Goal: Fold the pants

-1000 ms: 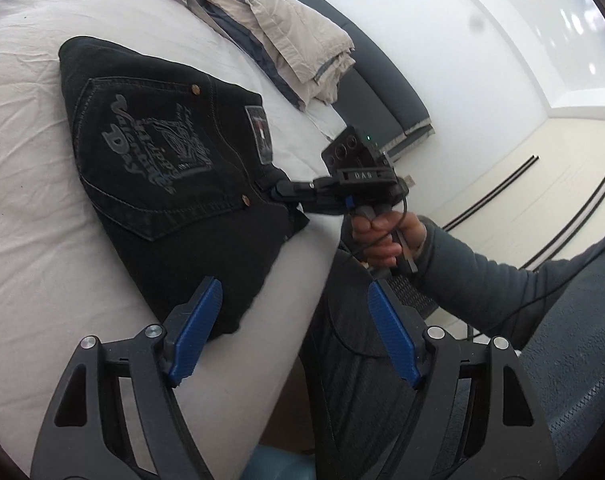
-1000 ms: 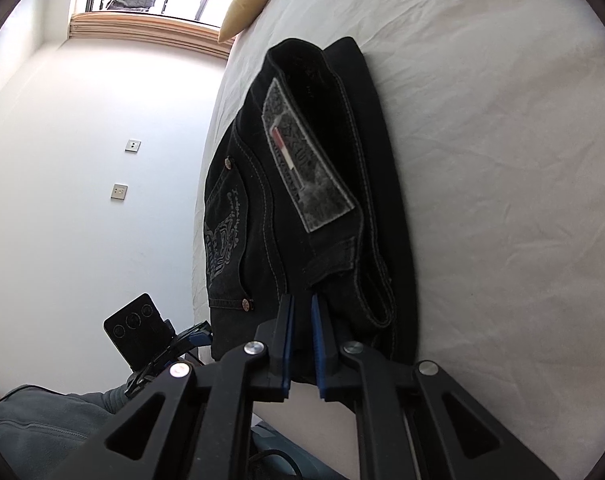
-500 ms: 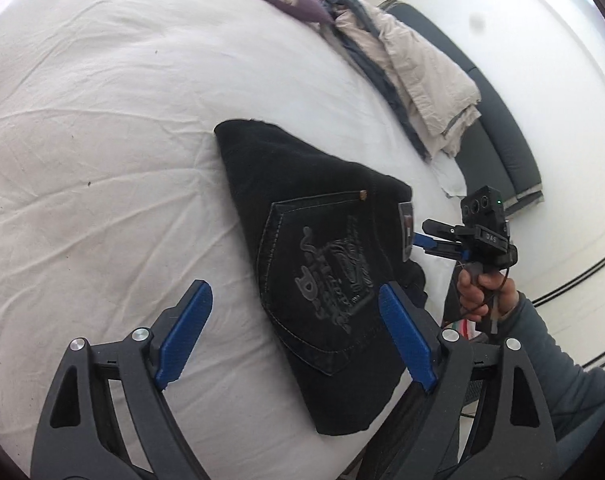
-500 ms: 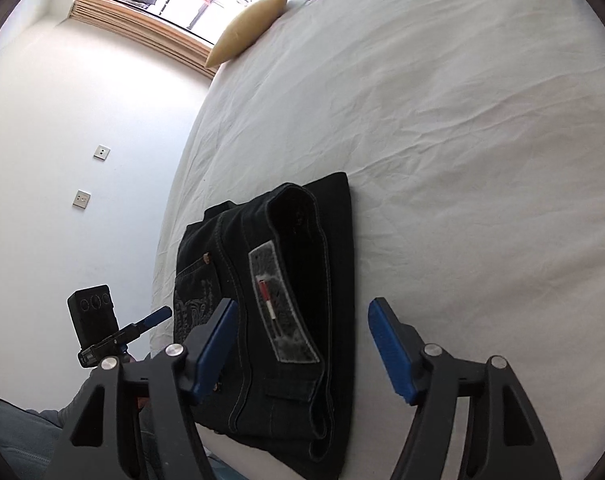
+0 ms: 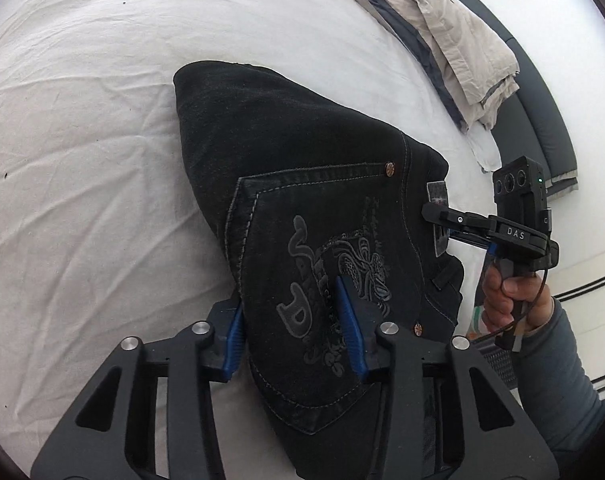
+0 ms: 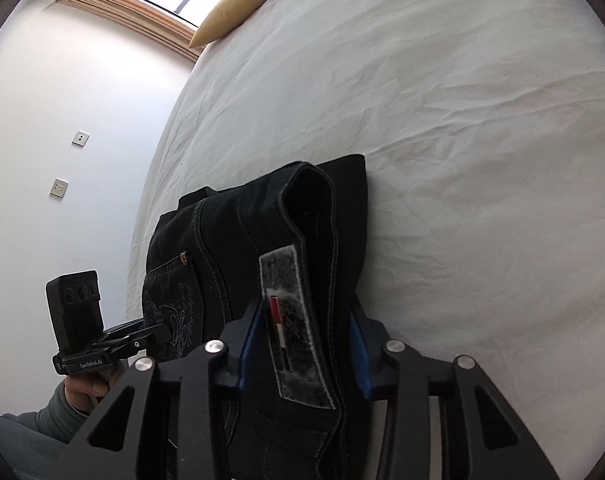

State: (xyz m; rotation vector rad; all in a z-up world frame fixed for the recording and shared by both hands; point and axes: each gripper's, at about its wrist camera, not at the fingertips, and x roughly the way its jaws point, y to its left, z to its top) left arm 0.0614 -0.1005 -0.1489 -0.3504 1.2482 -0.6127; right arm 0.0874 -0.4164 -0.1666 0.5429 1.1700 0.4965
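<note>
We see the black pants [image 5: 302, 184] folded into a thick bundle on the white bed sheet [image 5: 82, 160], filling the centre of the left wrist frame and the lower middle of the right wrist frame. Our left gripper [image 5: 292, 334] straddles the edge of the bundle at the embroidered back pocket [image 5: 326, 272], its blue pads [image 5: 233, 338] partly closed against the denim on both sides. Our right gripper [image 6: 304, 354] does the same at the waistband, its pads [image 6: 358, 348] set either side of the grey label patch [image 6: 292, 328] and gripping the stacked layers. At the upper right of the left wrist frame lies a heap of beige clothes [image 5: 454, 28]; a yellow pillow [image 6: 234, 8] sits at the top of the right wrist frame
</note>
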